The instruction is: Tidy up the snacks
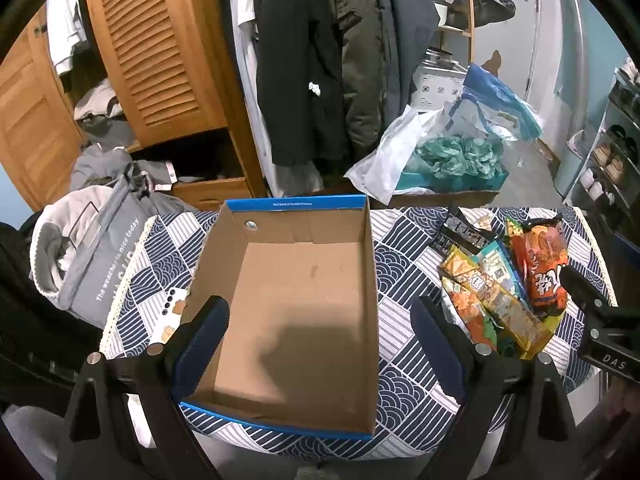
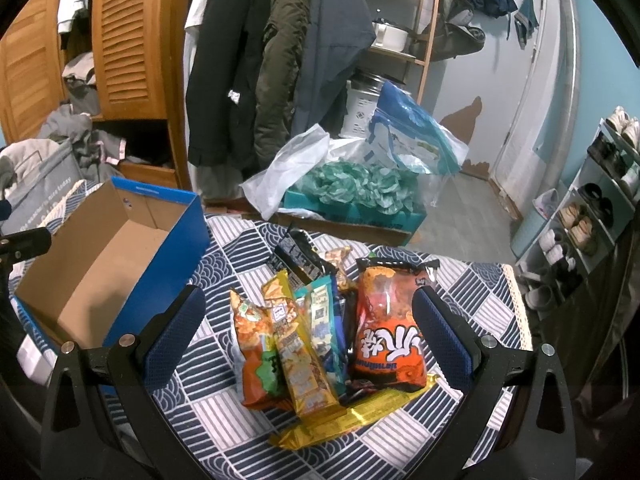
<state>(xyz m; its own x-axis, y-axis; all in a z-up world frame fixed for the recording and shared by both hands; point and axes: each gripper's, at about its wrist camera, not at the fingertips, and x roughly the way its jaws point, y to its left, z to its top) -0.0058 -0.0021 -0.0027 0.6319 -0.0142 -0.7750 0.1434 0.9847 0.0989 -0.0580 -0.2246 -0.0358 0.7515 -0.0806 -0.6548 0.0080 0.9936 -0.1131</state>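
Observation:
An empty cardboard box [image 1: 296,304] with blue outer walls sits on the patterned tablecloth [image 1: 404,264]; it also shows at left in the right wrist view [image 2: 96,276]. A pile of snack packets [image 2: 320,332] lies right of the box: an orange bag [image 2: 390,328], a yellow packet [image 2: 298,354], a teal one [image 2: 322,316] and black ones behind. The pile shows in the left wrist view [image 1: 508,284] too. My left gripper [image 1: 320,340] is open and empty above the box. My right gripper [image 2: 308,328] is open and empty above the snack pile.
A grey bag [image 1: 92,264] stands at the table's left edge. A phone [image 1: 172,312] lies left of the box. Behind the table are hanging coats [image 1: 320,60], a wooden wardrobe [image 1: 152,52], a box of teal paper [image 2: 360,192] and a shoe rack [image 2: 592,208].

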